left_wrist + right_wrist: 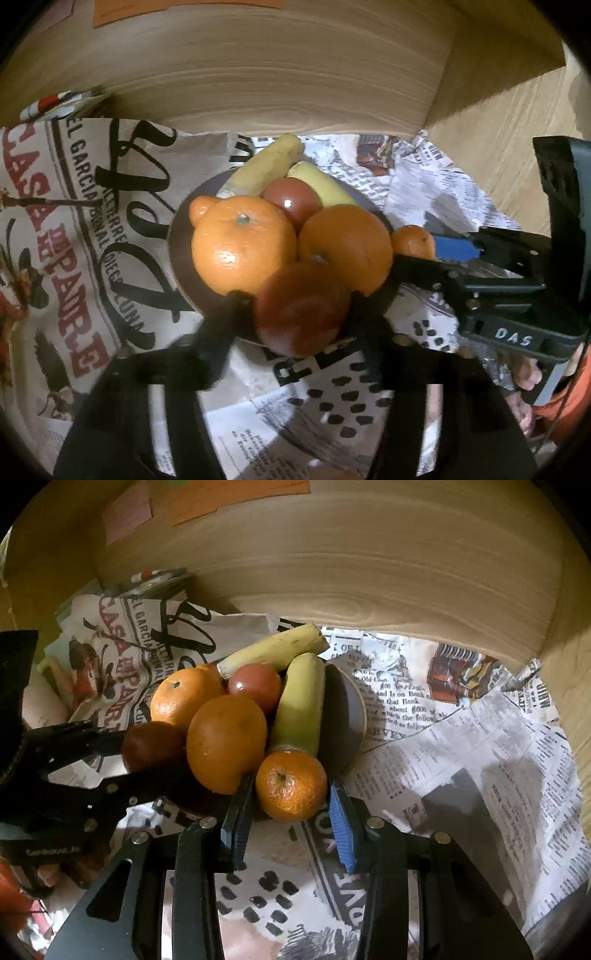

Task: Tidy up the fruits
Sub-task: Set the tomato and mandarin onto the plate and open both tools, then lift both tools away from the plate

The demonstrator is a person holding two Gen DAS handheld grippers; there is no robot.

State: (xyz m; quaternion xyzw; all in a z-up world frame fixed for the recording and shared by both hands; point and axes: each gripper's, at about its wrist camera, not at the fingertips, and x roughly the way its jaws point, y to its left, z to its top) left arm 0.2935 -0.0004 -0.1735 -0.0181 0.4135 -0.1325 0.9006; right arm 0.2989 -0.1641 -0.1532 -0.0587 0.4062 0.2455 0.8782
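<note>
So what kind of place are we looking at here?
Probably a home table or desk pushed against a wooden panel. Printed newspaper sheets cover the surface, a dark plate holds oranges, bananas and tomatoes, and sticky notes hang on the wood.

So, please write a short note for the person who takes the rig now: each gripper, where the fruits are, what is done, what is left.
Left gripper: fingers closed on the red tomato at the plate's near edge.
Right gripper: fingers around the small mandarin at the plate's edge; grip looks firm.
Plate: two oranges, a second tomato and two bananas piled on it.
Done: most of the fruit sits on the plate.
Left: settle or release the two held fruits; whether they are arriving or leaving cannot be told.
</note>
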